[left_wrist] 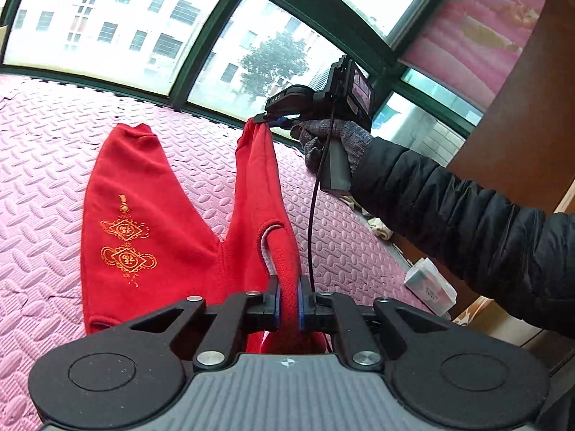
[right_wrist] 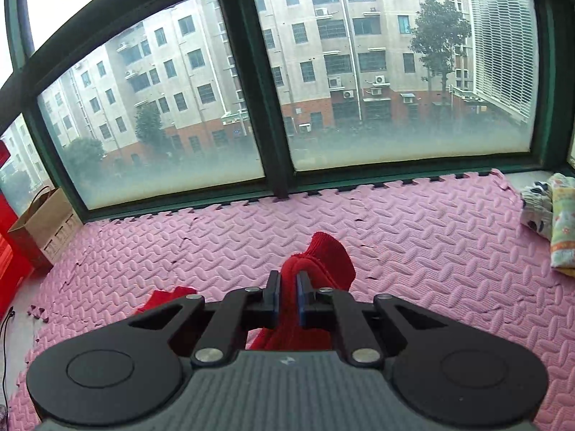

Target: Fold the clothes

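Red trousers (left_wrist: 143,215) with a gold knot print lie on the pink foam mat (left_wrist: 54,151). One leg rests flat at the left. The other leg is lifted off the mat and stretched between both grippers. My left gripper (left_wrist: 289,296) is shut on its near end, at the waist. My right gripper (left_wrist: 264,119), held by a gloved hand (left_wrist: 334,140), is shut on the cuff at the far end. In the right wrist view, the right gripper (right_wrist: 287,291) pinches the red ribbed cuff (right_wrist: 323,258) above the mat (right_wrist: 431,251).
A green-framed window (right_wrist: 273,107) runs along the mat's far edge. A brown paper bag (right_wrist: 43,222) stands at the left. Folded patterned clothes (right_wrist: 553,226) lie at the right. A small white box (left_wrist: 429,287) and a wooden cabinet (left_wrist: 521,115) are beyond the mat's right edge.
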Available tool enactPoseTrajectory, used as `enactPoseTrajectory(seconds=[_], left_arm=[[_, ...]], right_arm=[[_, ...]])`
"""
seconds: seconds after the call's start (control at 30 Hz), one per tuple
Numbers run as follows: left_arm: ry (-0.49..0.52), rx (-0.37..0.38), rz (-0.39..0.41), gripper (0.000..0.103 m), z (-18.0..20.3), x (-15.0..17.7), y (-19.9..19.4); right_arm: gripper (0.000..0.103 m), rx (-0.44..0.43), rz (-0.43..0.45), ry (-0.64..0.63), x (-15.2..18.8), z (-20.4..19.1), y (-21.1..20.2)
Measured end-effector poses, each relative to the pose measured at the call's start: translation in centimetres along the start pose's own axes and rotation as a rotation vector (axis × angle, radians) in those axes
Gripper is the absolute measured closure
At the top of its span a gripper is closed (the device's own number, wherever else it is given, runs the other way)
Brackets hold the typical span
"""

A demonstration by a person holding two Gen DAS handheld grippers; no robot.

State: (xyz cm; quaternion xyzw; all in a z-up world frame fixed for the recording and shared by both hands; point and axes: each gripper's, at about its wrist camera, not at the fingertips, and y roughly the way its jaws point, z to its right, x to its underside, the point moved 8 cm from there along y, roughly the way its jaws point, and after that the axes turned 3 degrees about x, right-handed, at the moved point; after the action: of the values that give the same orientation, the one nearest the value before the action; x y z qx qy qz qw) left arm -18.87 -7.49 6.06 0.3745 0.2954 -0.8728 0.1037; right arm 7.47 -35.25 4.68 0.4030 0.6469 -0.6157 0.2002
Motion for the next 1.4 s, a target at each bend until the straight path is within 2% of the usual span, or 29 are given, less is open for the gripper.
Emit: enactPoseTrajectory(seconds=[0.13,0.37,0.5,0.6,0.7,0.8,0.9,1.0,1.1,1.23,1.4], left_arm=[[-0.075,-0.028,0.044,0.094,-1.7,0.2,-1.8],[-0.207,-0.082,0.117,0.094,-4.8,0.7,-4.9],[-0.285,-0.104,0.131,0.094,-6.7,1.4,-5.8],[-0.314,-0.121,0.132,0.094,-7.6,1.9,-6.0],[-0.335,-0.115,0.141,0.094,-8.3,2.1,-6.2],[-0.350,-0.104,0.135,0.094,-8.8,2.4,-6.2],[-0.358,-0.089,0.152,0.094,-8.9,1.8,-6.9],[-0.329,-0.103,0.185,0.094,-8.8,0.7,-7.9],[-0.324,-0.140,0.170,0.094,-9.3,1.1,-7.9],[-0.312,-0.168,0.146,0.094,-9.6,1.6,-7.7],[-0.297,-0.203,0.115,0.093,-10.0,2.2,-7.5]], right_arm=[[0.095,-0.038,0.006,-0.046,-0.5,-5.3,1.1],[0.095,-0.108,-0.051,-0.127,2.9,-14.5,4.7],[0.094,-0.200,-0.118,-0.137,5.5,-17.6,6.4],[0.092,-0.245,-0.137,-0.134,6.2,-17.6,5.9],[0.085,-0.280,-0.159,-0.146,6.3,-16.3,4.8],[0.077,-0.232,-0.174,-0.212,6.5,-14.4,3.9],[0.071,-0.233,-0.181,-0.263,7.3,-13.0,2.2],[0.070,-0.237,-0.164,-0.332,8.1,-12.8,0.0],[0.070,-0.290,-0.179,-0.394,9.4,-14.1,-2.3],[0.070,-0.393,-0.242,-0.441,11.9,-17.5,-4.2],[0.070,-0.423,-0.323,-0.436,14.9,-20.5,-3.9]])
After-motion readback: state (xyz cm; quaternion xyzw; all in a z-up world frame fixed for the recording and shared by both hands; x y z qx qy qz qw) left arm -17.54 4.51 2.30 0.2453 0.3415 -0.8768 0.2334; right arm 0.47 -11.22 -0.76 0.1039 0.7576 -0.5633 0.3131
